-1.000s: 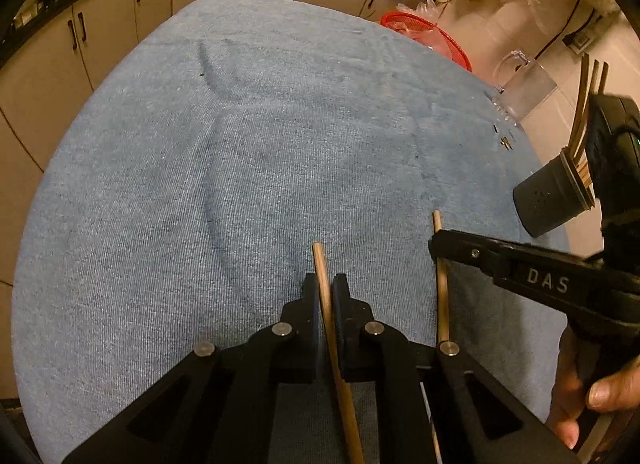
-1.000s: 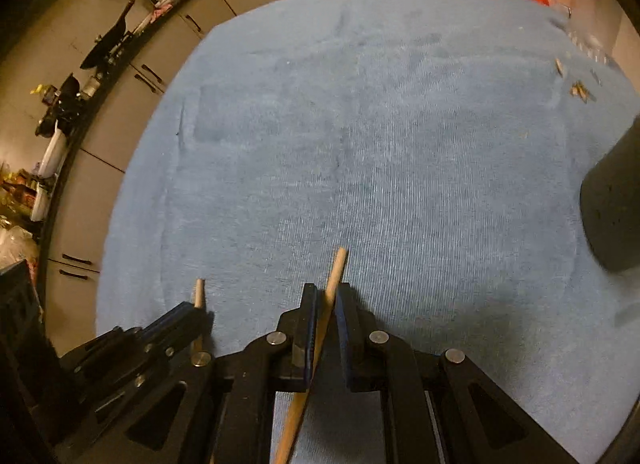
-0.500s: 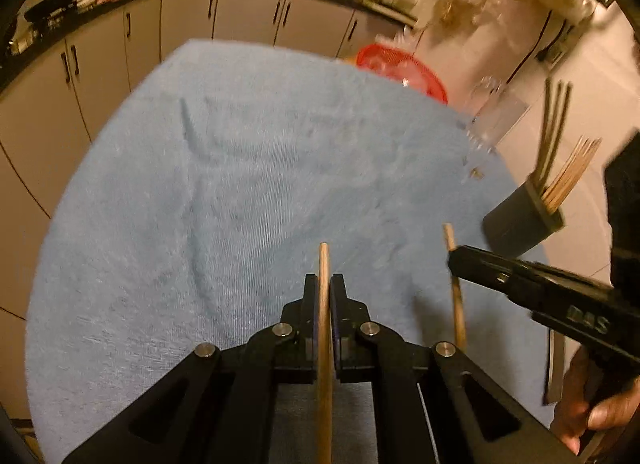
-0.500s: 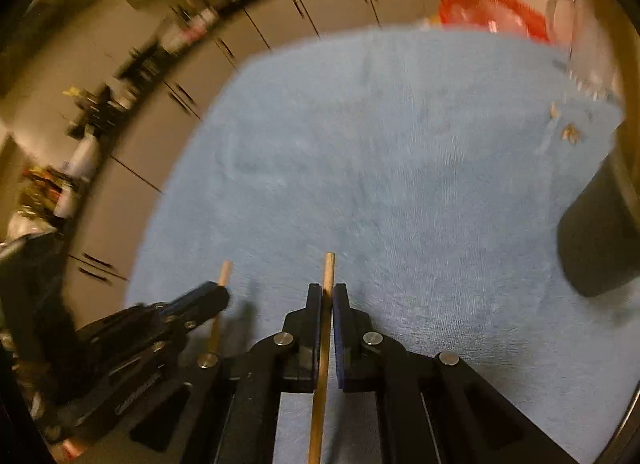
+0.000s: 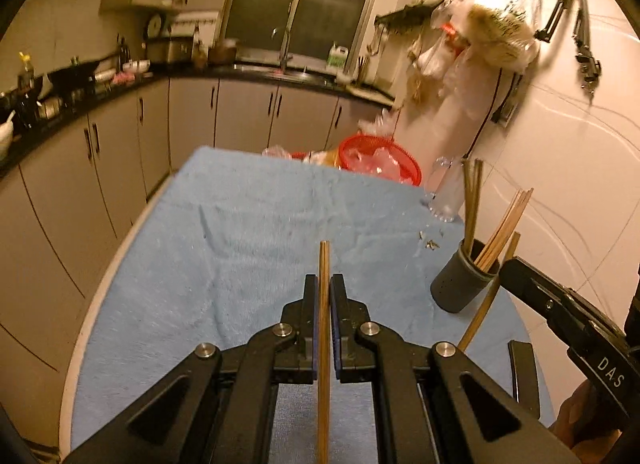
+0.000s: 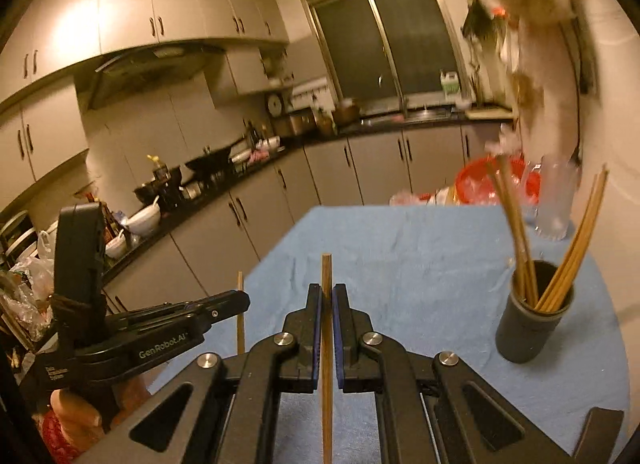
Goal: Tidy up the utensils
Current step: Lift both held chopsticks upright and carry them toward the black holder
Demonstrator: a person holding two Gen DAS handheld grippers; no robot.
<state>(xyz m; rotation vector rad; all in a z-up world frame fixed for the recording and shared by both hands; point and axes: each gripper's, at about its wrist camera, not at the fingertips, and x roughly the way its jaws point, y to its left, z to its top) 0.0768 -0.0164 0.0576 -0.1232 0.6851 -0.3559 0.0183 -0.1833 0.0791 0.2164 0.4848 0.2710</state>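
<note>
My left gripper (image 5: 324,284) is shut on a wooden chopstick (image 5: 324,328) held upright above the blue towel (image 5: 256,248). My right gripper (image 6: 327,292) is shut on another chopstick (image 6: 327,344), also upright. A dark grey holder (image 6: 534,324) with several chopsticks stands on the towel to the right; it also shows in the left wrist view (image 5: 464,284). The right gripper with its chopstick (image 5: 488,296) appears at the right of the left wrist view, close to the holder. The left gripper with its chopstick (image 6: 240,312) appears at the left of the right wrist view.
A clear glass pitcher (image 6: 556,199) and a red basket (image 5: 380,159) stand at the table's far end. Small scraps (image 5: 430,244) lie on the towel near the holder. Kitchen cabinets (image 5: 120,151) run along the left and back.
Both grippers have lifted and tilted up from the towel, each with its chopstick. The views now face the kitchen rather than down at the table. The holder is closer on the right.
</note>
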